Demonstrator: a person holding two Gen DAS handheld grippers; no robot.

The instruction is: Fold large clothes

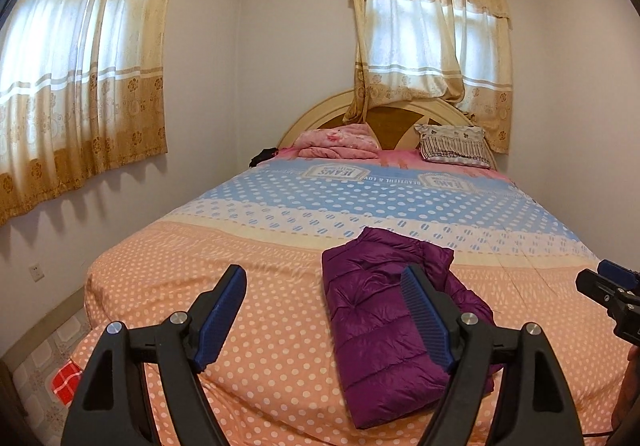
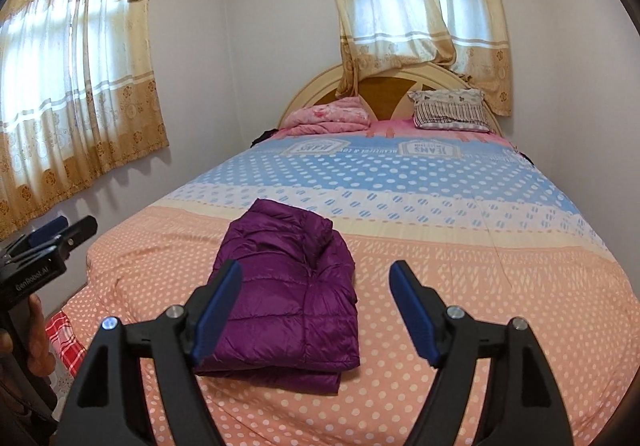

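Left wrist view: the left gripper (image 1: 324, 310) hangs above the foot of the bed (image 1: 160, 270) with its blue pads well apart and nothing between them. The purple jacket (image 1: 384, 346) lies folded into a compact block on the peach dotted part of the bedspread, near the foot edge, its quilted layers stacked. The right gripper (image 1: 612, 286) shows at the right rim of this view, off the jacket. A pink blanket (image 1: 340, 144) and a striped pillow (image 1: 454, 146) sit at the headboard end, well apart from the jacket

Right wrist view: the right gripper (image 2: 316, 310) also stands with jaws wide and empty, above the bedspread; the jacket (image 2: 288, 298) lies under and beyond its left pad, apparently untouched. The left gripper (image 2: 60, 234) is at the left rim, held by a hand (image 2: 36, 330)

Judging from the tidy stack, the fold looks finished or nearly so. If any step remains, it is to press the top layer flat: the puffy fill will likely spring back, so both grippers should come down evenly on the far corners without dragging the stack towards the foot edge
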